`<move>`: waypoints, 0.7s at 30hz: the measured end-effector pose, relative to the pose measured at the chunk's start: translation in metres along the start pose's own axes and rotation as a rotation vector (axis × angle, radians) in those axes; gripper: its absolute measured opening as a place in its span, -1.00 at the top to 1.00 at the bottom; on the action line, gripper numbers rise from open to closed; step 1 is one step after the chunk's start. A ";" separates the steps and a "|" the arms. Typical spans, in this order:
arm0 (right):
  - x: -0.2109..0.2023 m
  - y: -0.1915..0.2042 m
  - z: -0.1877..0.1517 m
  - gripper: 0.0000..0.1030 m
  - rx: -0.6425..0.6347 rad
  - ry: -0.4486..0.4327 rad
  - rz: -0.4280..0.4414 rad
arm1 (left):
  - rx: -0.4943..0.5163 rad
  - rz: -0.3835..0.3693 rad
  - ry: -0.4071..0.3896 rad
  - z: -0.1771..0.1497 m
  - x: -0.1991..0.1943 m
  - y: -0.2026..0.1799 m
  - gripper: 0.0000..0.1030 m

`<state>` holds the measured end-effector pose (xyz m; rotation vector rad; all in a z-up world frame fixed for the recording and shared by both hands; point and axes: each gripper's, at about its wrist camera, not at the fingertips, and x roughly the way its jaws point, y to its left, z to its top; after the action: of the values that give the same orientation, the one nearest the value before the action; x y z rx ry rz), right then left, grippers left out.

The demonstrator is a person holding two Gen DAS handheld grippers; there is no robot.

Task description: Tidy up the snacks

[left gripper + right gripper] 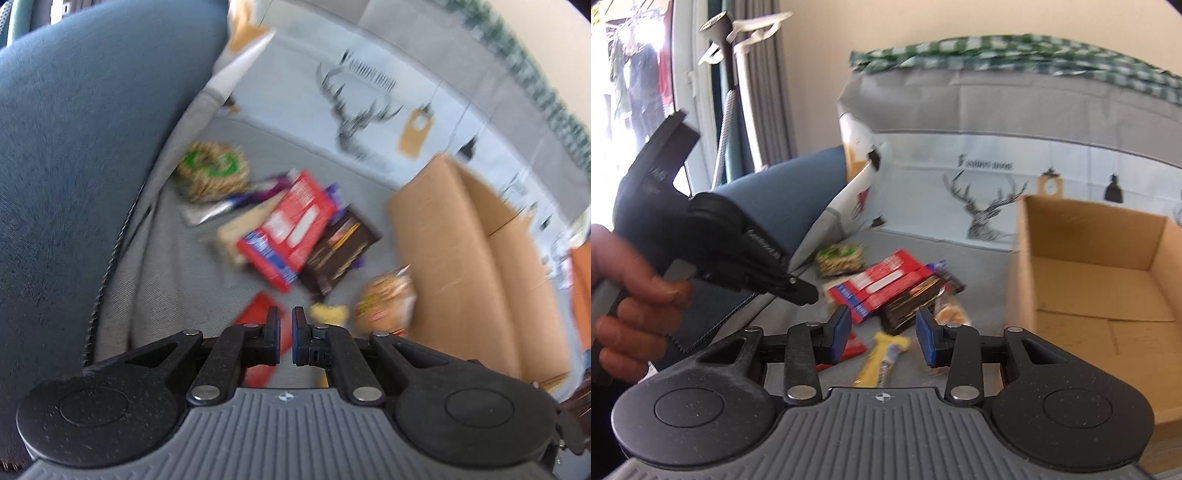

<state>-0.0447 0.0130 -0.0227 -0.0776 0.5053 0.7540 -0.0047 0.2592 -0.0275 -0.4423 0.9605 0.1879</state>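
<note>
**Cardboard box empty, snacks in a pile on the sofa seat**

Left wrist view (blurred, so fine detail is unreliable): the left gripper (286, 338) is hanging over the grey sofa seat (155, 266) with its jaws nearly together and nothing between them. Ahead of it the red box (291, 229) is lying flat on the middle of the seat, long axis running diagonally away toward the backrest. A dark brown packet (341, 253) is touching its right side. A straw-coloured round pack (211, 170) is sitting further back, near the blue cushion (81, 147) at the seat's left edge. A yellow wrapped bar (328, 314) is lying just beyond the right fingertip, and the cardboard box (461, 266) is standing at the seat's right edge.

Right wrist view: the right gripper (882, 334) is holding its jaws wide apart, empty. The yellow wrapped bar (882, 356) is showing directly between and below the pads, long axis pointing roughly along the fingers. The red box (881, 286) and dark brown packet (910, 304) are lying just beyond. The cardboard box (1108, 280) is empty, to the right. The left gripper (803, 291) is pointing down at the pile from the left.

Judgement: the right gripper is nearer to the bar and already straddling it; it would be closing across the bar's short side.
</note>
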 end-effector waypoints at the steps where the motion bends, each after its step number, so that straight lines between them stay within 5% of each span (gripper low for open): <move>1: 0.006 0.003 -0.002 0.21 -0.005 0.016 0.009 | 0.010 0.019 0.021 0.000 0.007 0.001 0.92; 6: 0.036 0.004 -0.020 0.21 -0.006 0.110 0.021 | 0.044 0.062 0.077 -0.004 0.020 -0.002 0.62; 9: 0.049 0.004 -0.023 0.19 0.009 0.146 0.036 | 0.048 0.067 0.107 -0.004 0.028 -0.004 0.19; 21: 0.085 0.005 -0.035 0.08 0.014 0.265 0.024 | 0.066 0.089 0.175 -0.006 0.043 -0.010 -0.27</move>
<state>-0.0099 0.0620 -0.0928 -0.1604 0.7645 0.7676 0.0186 0.2454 -0.0629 -0.3591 1.1557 0.1997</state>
